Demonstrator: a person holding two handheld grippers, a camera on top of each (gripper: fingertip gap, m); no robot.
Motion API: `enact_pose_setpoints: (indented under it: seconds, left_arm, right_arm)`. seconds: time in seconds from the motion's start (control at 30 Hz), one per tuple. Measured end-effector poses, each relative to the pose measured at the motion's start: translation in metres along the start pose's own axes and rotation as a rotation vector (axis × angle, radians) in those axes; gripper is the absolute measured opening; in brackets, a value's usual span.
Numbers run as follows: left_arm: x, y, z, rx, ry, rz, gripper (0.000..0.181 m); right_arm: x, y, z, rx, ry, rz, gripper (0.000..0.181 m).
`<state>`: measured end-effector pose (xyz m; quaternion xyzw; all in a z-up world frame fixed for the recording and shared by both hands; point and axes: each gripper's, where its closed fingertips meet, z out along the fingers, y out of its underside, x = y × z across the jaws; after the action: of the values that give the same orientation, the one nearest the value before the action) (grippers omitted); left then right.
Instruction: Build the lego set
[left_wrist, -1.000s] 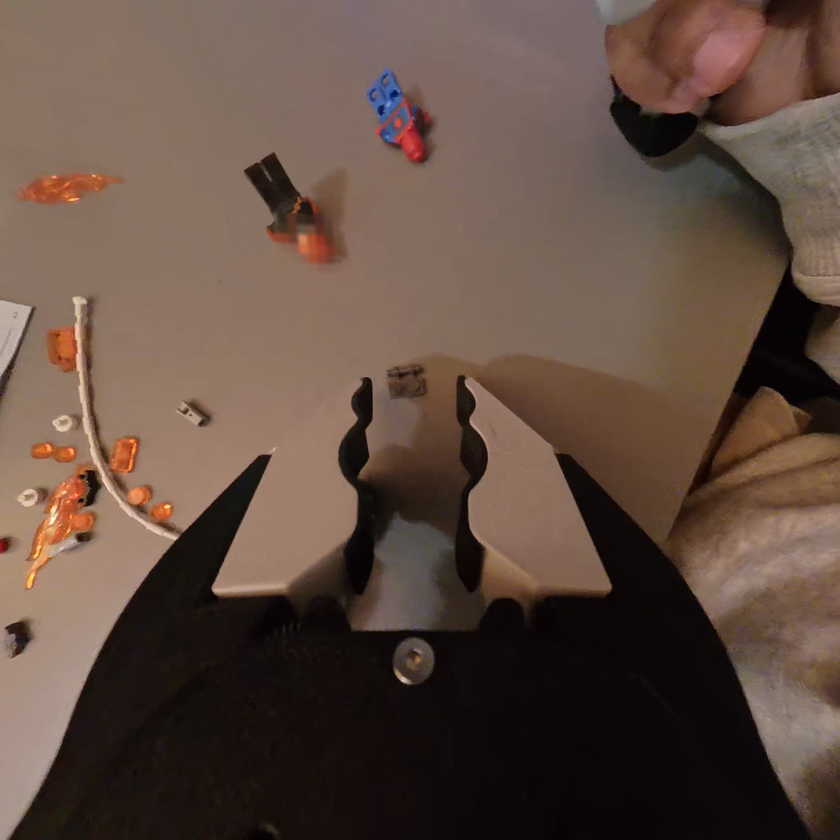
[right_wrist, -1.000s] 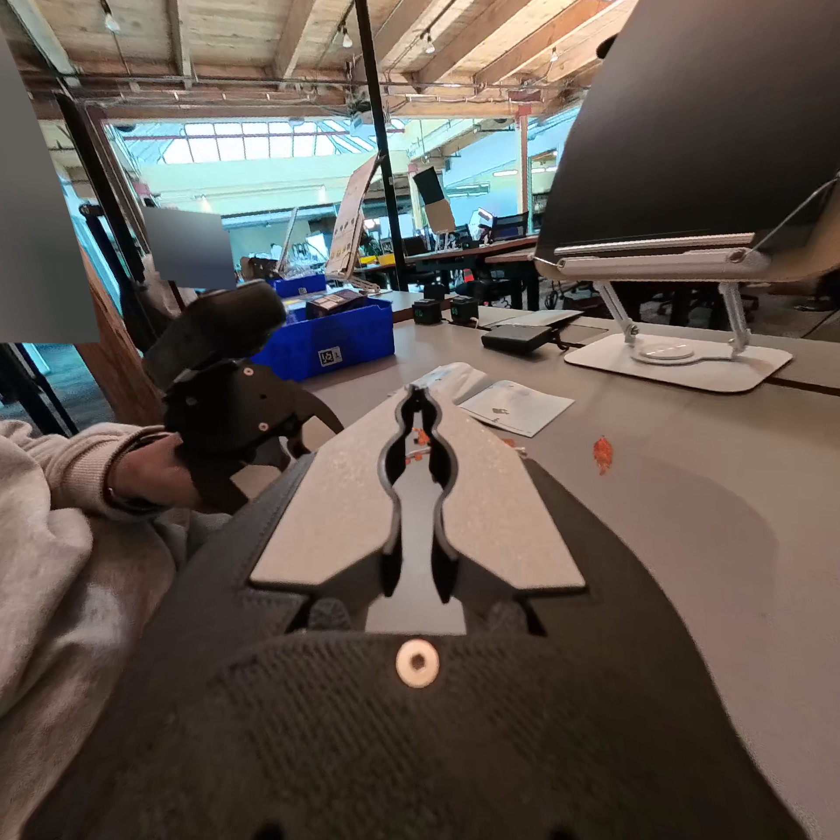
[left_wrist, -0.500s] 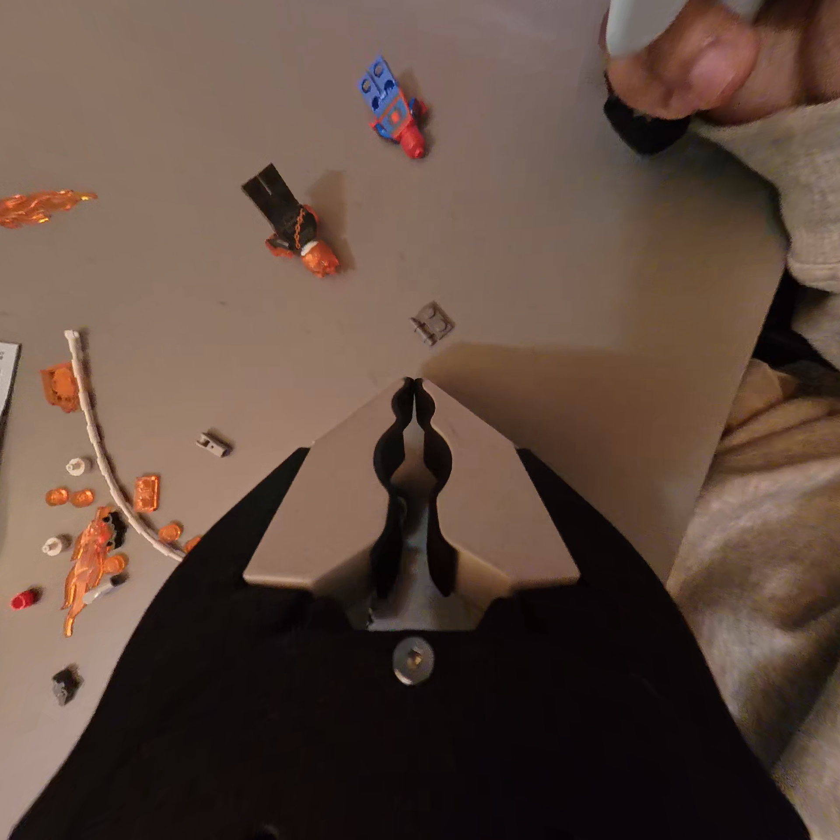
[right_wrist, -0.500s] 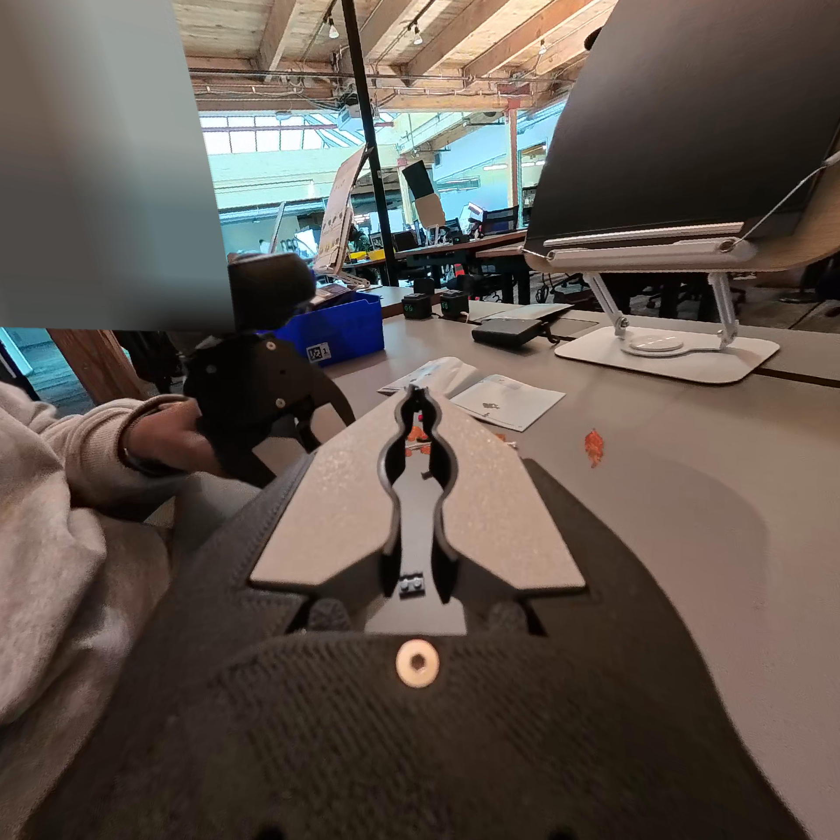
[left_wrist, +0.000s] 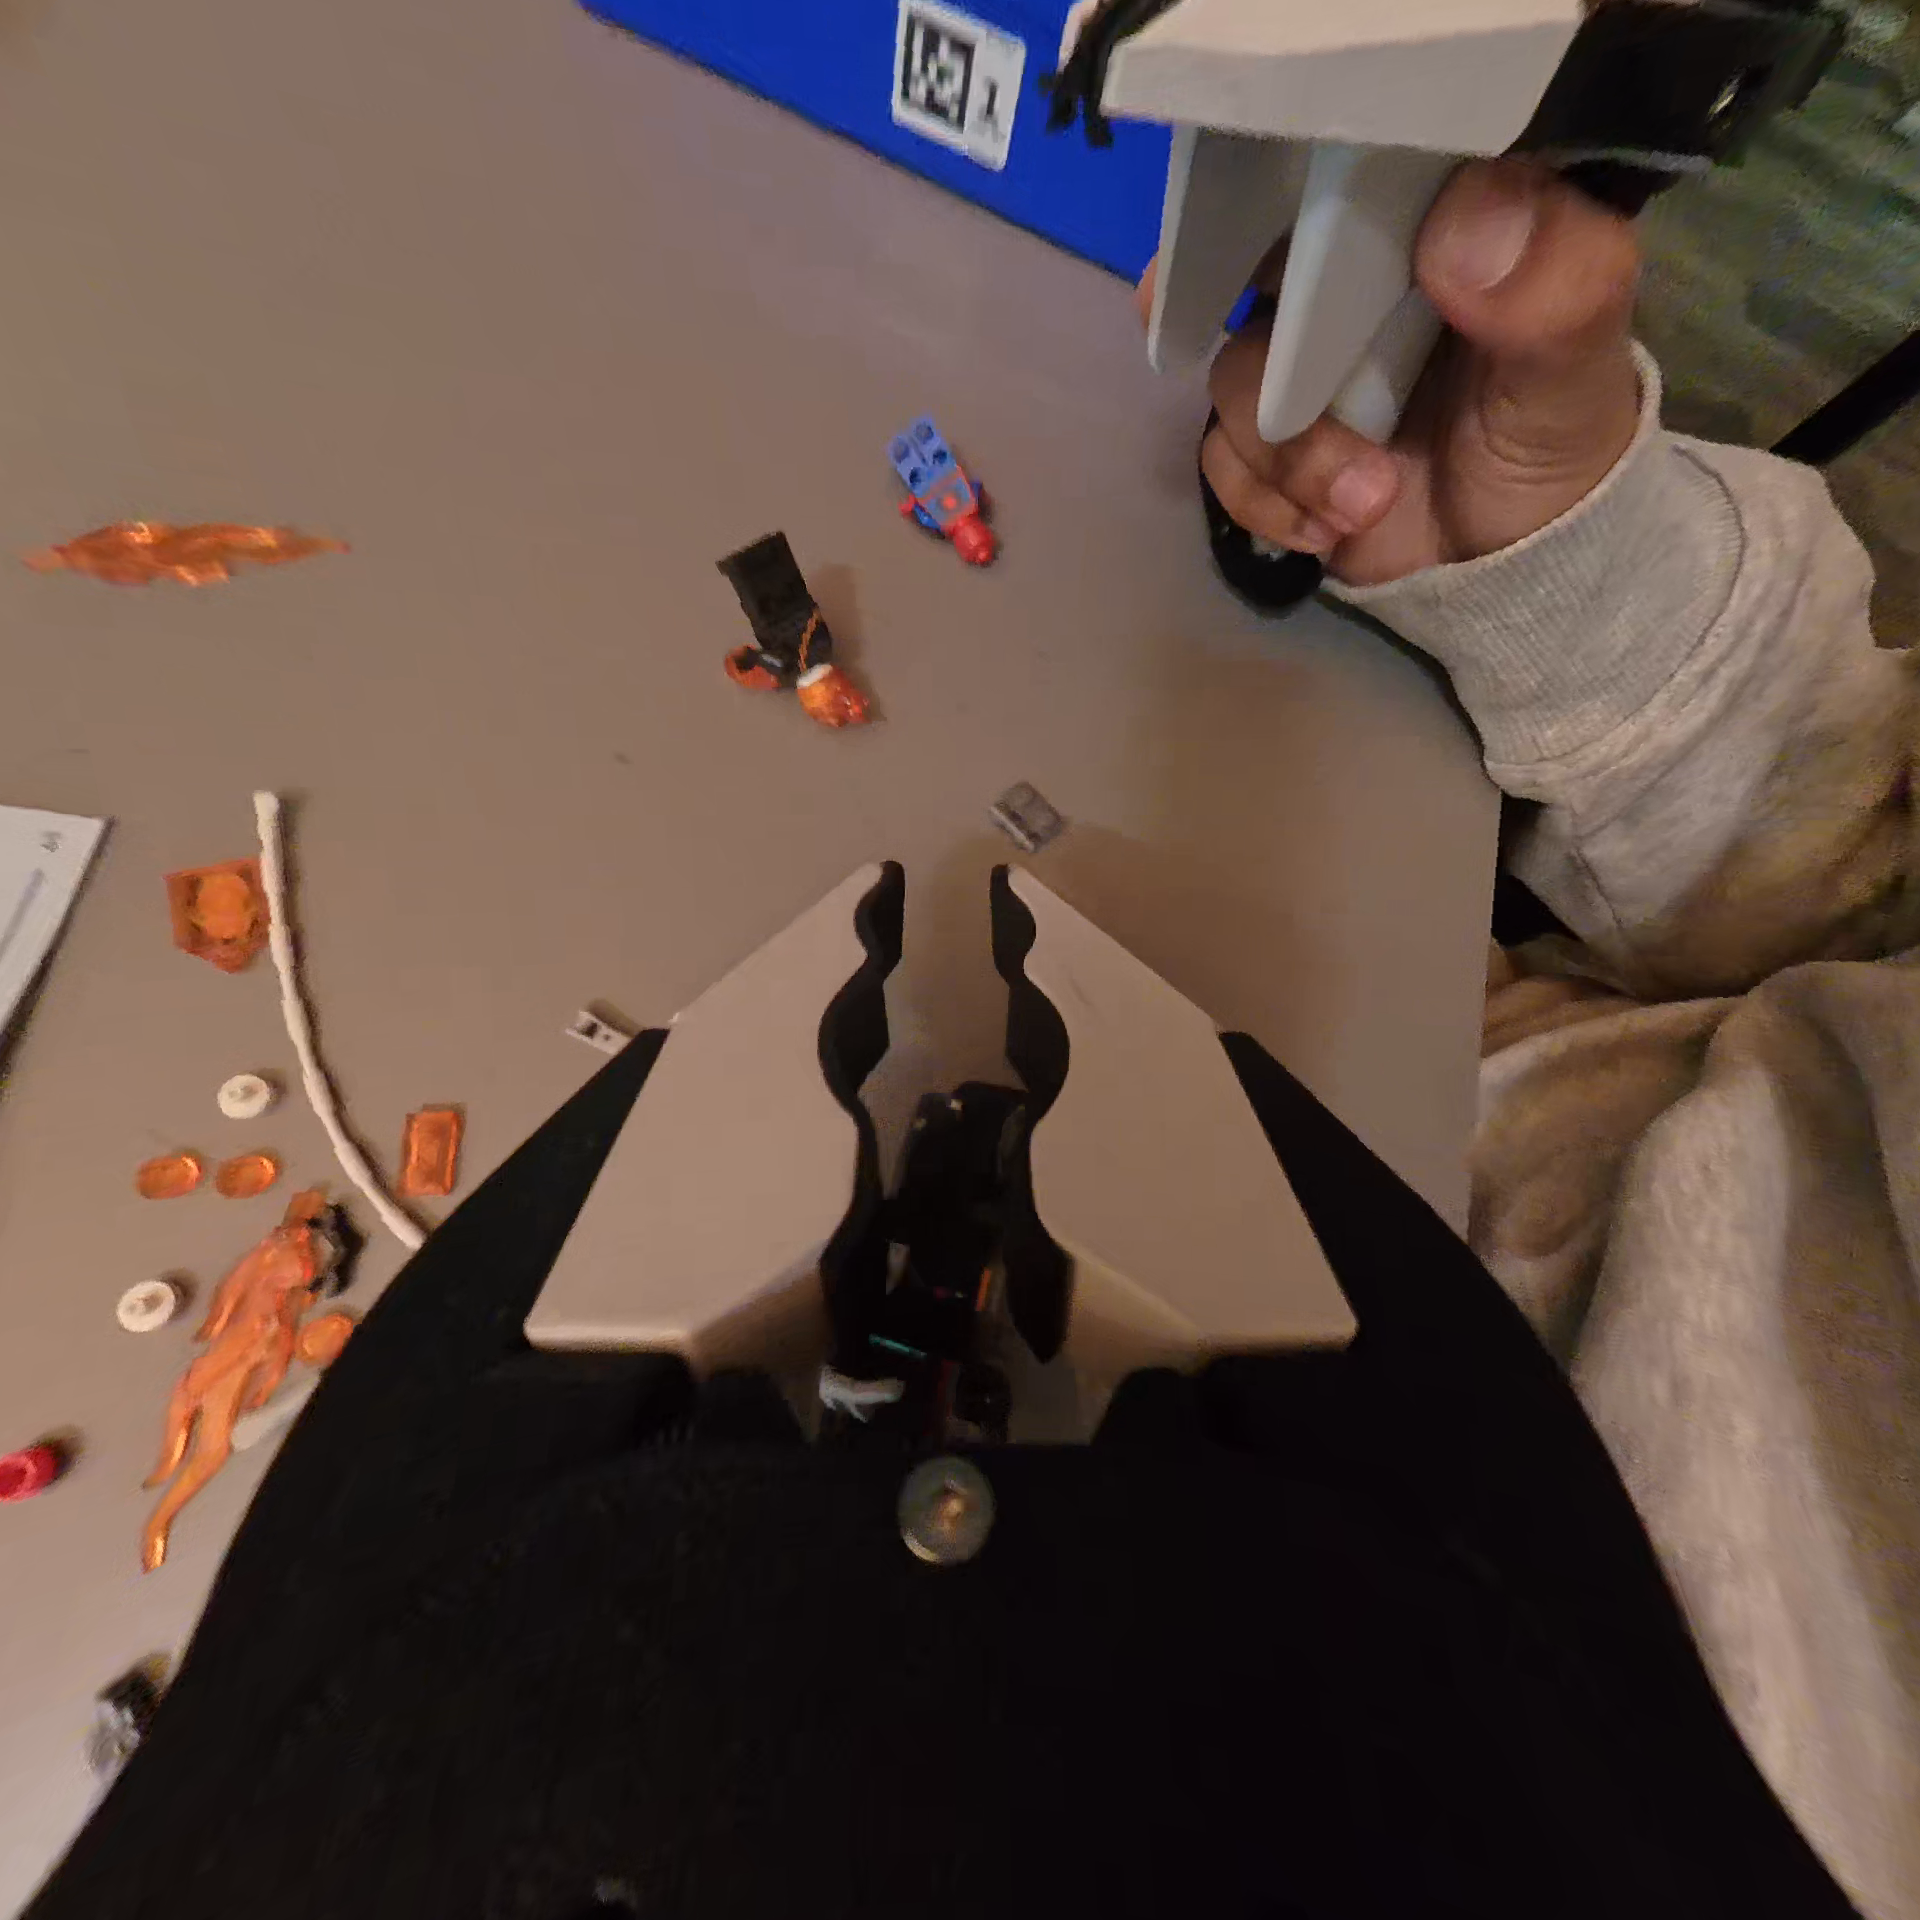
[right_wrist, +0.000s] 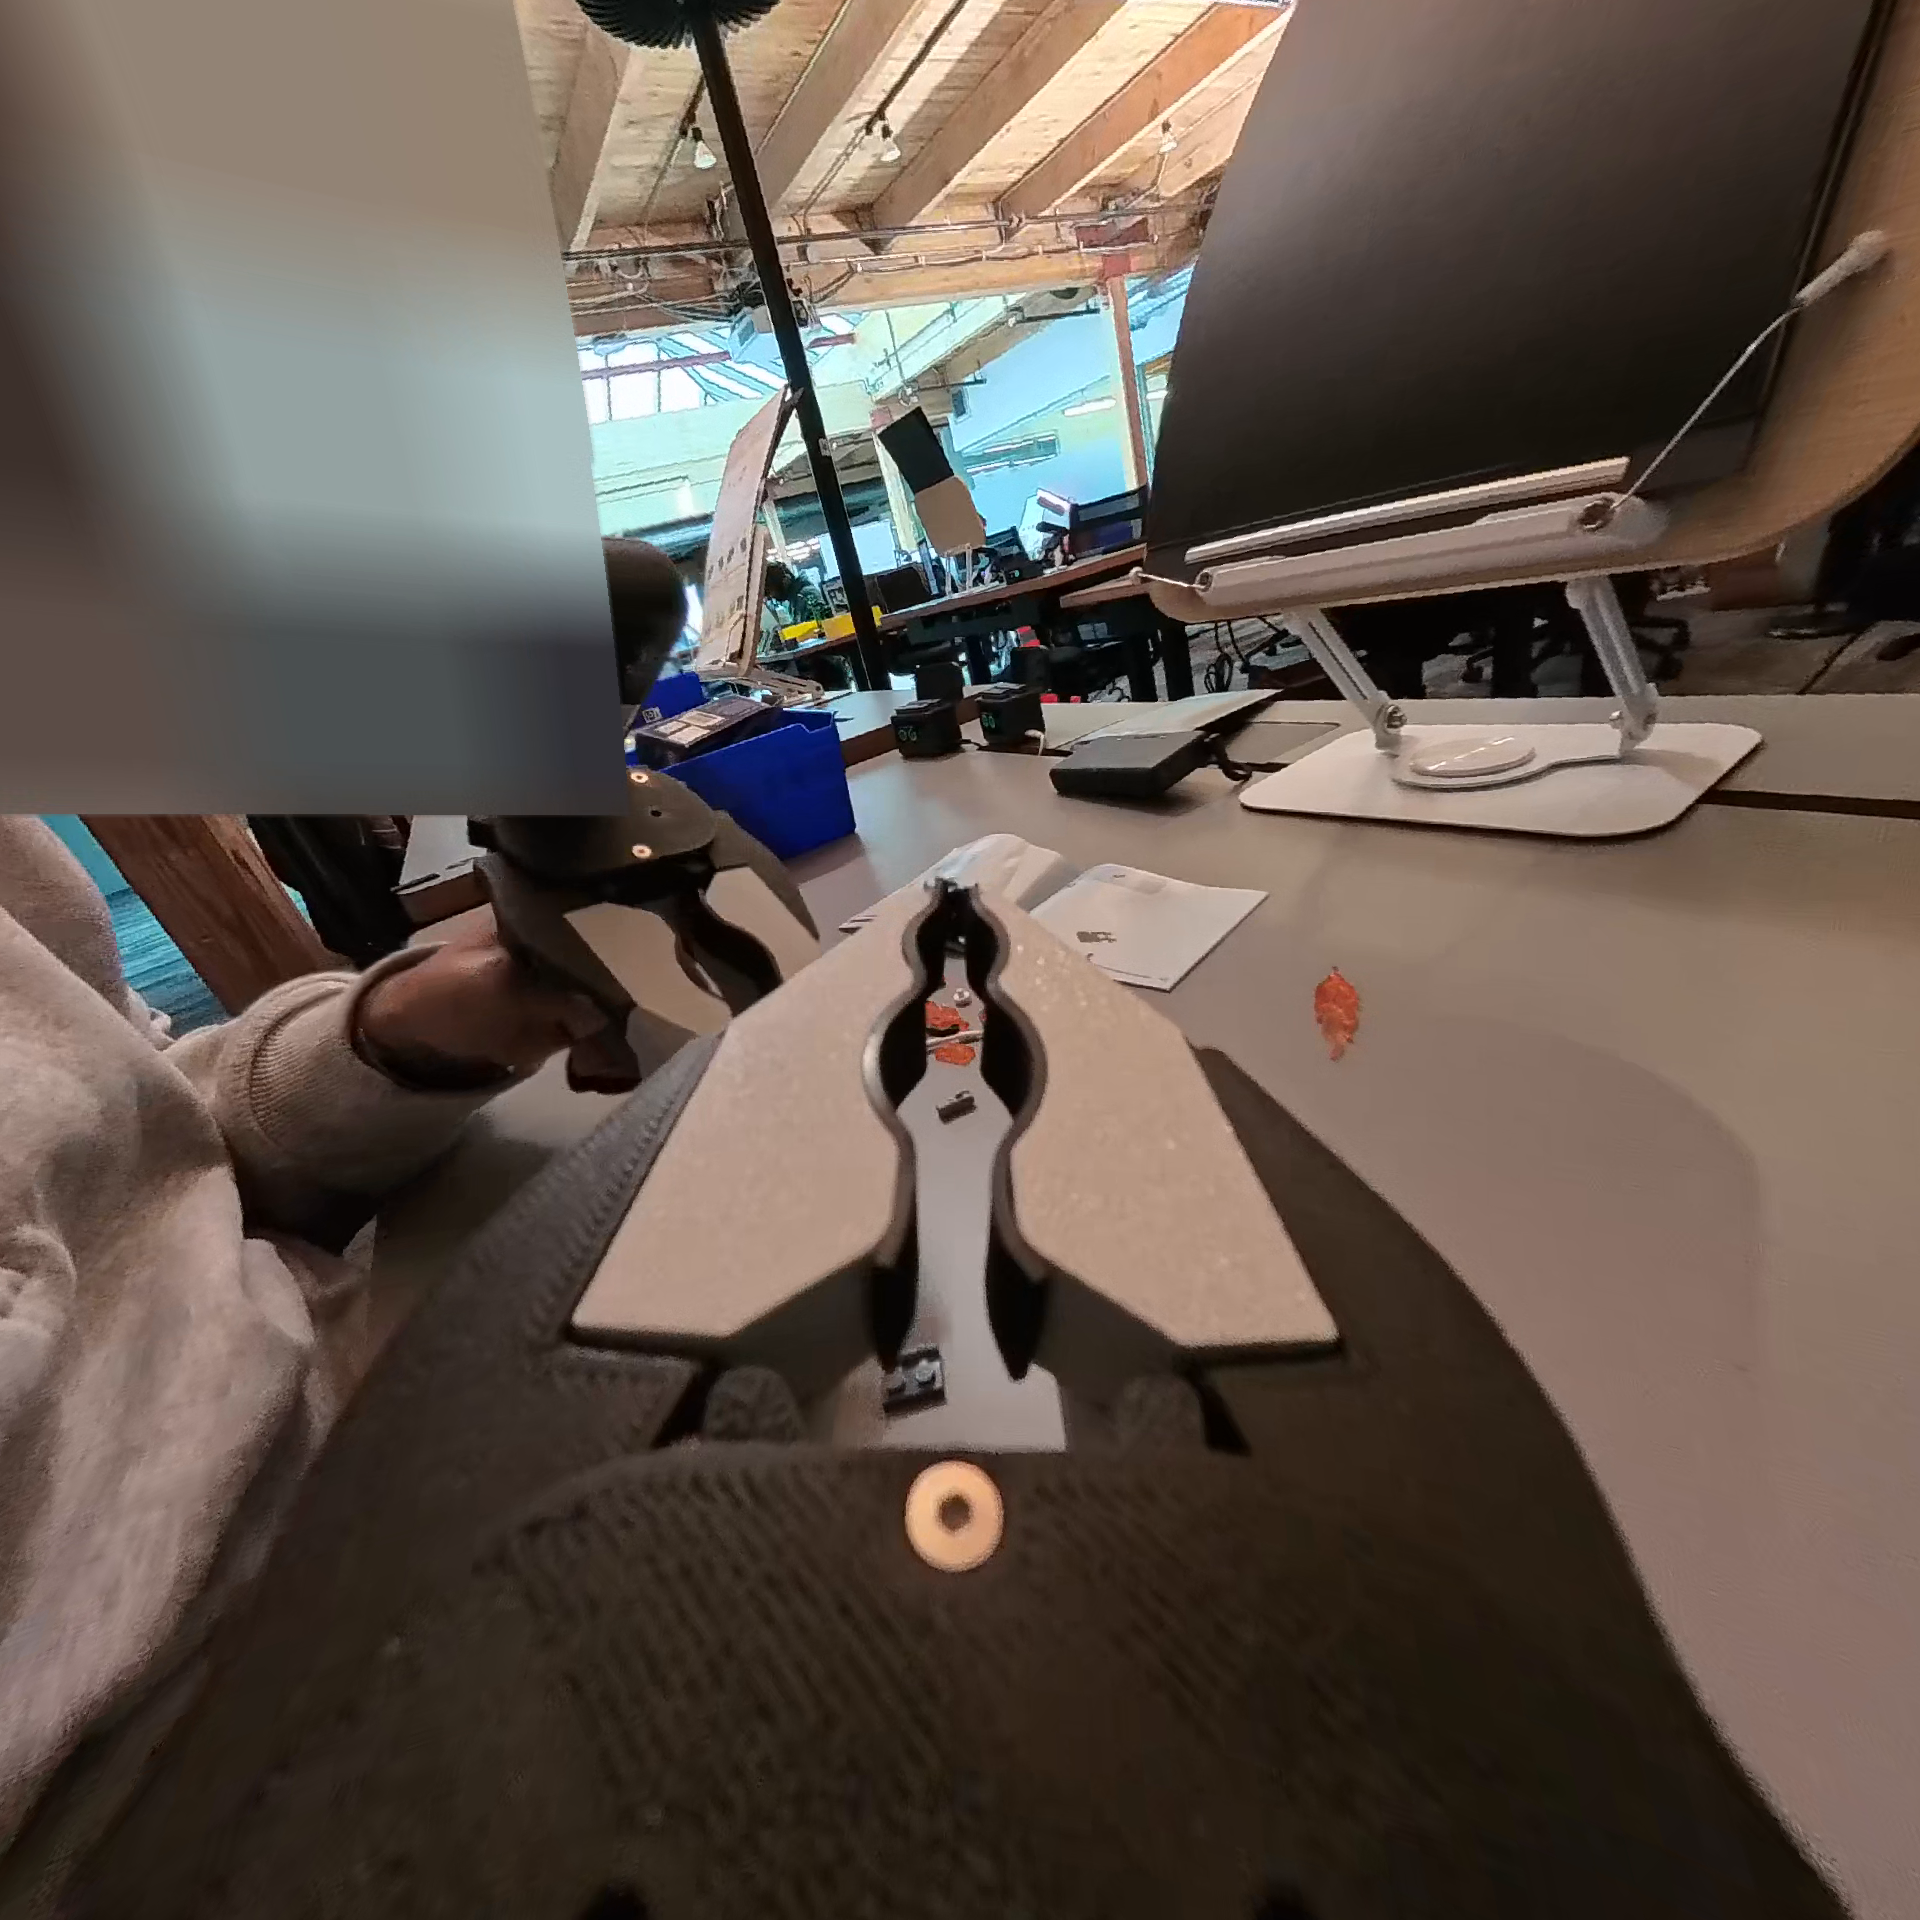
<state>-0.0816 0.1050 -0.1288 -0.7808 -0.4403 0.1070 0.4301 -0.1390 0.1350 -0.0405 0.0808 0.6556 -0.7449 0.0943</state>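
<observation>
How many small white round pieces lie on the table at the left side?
2. One white round piece lies left of the white curved strip; the other is nearer, beside the orange flame piece. More may be hidden.

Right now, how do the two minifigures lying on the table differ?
The black minifigure has a black body and an orange flame-like head; the blue minifigure has blue legs and a red head. The black one lies nearer the left gripper, the blue one farther off, closer to the blue bin. Both lie flat on the grey table, untouched.
</observation>
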Motion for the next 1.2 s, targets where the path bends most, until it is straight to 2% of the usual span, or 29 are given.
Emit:
enact_pose_setpoints:
  seconds: [0.23,0.4,0.57,0.73,0.87,1.0,1.2]
  left_arm:
    - [0.006,-0.025,-0.022,0.254,0.149,0.009,0.023]
    - [-0.015,-0.029,-0.04,0.316,0.105,-0.047,0.025]
    - [-0.041,-0.032,-0.063,0.425,0.064,-0.086,0.023]
    - [-0.046,-0.038,-0.081,0.537,0.144,-0.161,0.027]
    - [-0.049,-0.038,-0.082,0.543,0.113,-0.146,0.027]
    - [-0.047,-0.031,-0.072,0.479,0.061,-0.084,0.027]
    - [-0.027,-0.032,-0.056,0.416,-0.005,0.064,0.029]
  right_arm:
    - [0.003,0.004,0.01,-0.011,-0.006,0.032,0.0]
    - [0.013,0.011,0.016,-0.058,0.035,0.009,0.0]
    - [0.026,0.009,0.011,-0.028,0.057,0.064,0.0]
    - [0.034,0.008,0.009,-0.021,0.074,0.09,0.0]
    - [0.033,0.01,0.011,-0.036,0.075,0.079,0.0]
    - [0.03,0.008,0.011,-0.03,0.069,0.07,0.0]
    - [0.019,-0.008,0.004,0.037,0.05,0.035,0.0]
